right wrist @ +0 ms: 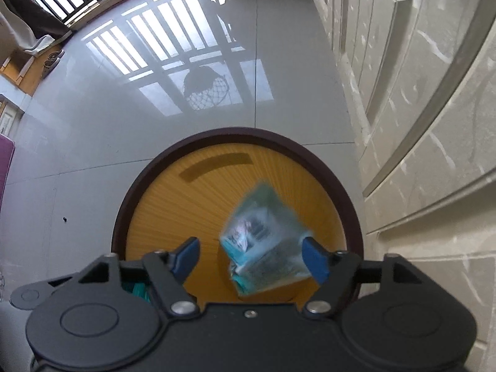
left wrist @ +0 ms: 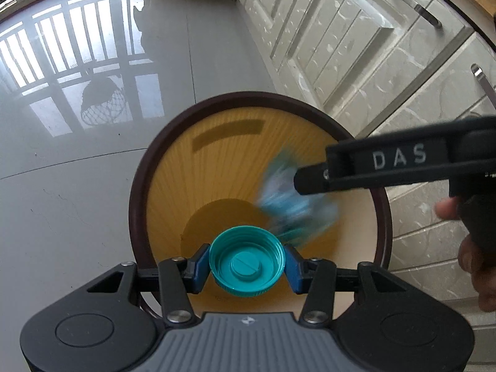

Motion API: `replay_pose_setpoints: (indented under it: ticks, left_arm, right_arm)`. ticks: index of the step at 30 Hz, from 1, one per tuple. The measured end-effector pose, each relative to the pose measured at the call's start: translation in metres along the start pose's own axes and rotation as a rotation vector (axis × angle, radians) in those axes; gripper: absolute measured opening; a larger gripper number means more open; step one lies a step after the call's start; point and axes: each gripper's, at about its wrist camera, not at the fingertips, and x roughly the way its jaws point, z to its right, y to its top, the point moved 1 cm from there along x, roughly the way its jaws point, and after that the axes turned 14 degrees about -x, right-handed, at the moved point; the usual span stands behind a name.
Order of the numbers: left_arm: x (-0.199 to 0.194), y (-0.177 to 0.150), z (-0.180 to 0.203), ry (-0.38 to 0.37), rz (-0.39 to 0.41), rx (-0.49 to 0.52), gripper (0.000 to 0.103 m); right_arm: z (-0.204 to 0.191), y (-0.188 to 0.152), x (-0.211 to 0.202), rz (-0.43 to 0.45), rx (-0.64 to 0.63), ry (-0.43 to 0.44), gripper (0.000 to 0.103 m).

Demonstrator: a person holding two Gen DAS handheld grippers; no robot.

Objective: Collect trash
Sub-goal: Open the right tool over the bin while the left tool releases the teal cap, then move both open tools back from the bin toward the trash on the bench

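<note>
Left wrist view: our left fingers [left wrist: 246, 266] pinch the cap [left wrist: 246, 265] over the bin [left wrist: 136, 186]; right fingers [right wrist: 251, 259] spread, wrapper [right wrist: 263, 238] falling, might catch the rim.

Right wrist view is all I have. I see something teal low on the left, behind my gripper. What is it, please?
Observer: A teal bottle cap, clamped between the pads of the left gripper, hollow side toward its camera.
Operator: Is it over the bin?
Observer: Yes, it hangs above the opening of the bin.
Operator: And my wrapper?
Observer: In the left view the wrapper is blurred, just below the tip of the right gripper, within the rim's outline.
</note>
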Motion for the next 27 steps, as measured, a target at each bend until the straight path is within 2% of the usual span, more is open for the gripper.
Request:
replay_pose_setpoints:
  ticks: [11, 12, 14, 20, 27]
  left_arm:
    - [0.004, 0.005, 0.011, 0.012, 0.006, 0.058, 0.051]
    - [0.003, 0.006, 0.012, 0.015, 0.005, 0.066, 0.054]
    - [-0.001, 0.008, 0.011, 0.02, 0.014, 0.063, 0.068]
    - [-0.014, 0.01, 0.008, 0.036, 0.003, 0.059, 0.084]
    - [-0.028, 0.009, 0.007, 0.072, -0.029, 0.066, 0.091]
  right_arm:
    - [-0.003, 0.0, -0.016, -0.003, -0.018, -0.011, 0.089]
    - [-0.003, -0.001, -0.018, -0.003, -0.021, -0.009, 0.092]
    - [-0.005, -0.001, -0.022, -0.004, -0.026, -0.004, 0.094]
    - [-0.008, -0.004, -0.029, -0.008, -0.05, -0.018, 0.097]
    - [-0.011, -0.008, -0.036, -0.026, -0.083, -0.058, 0.103]
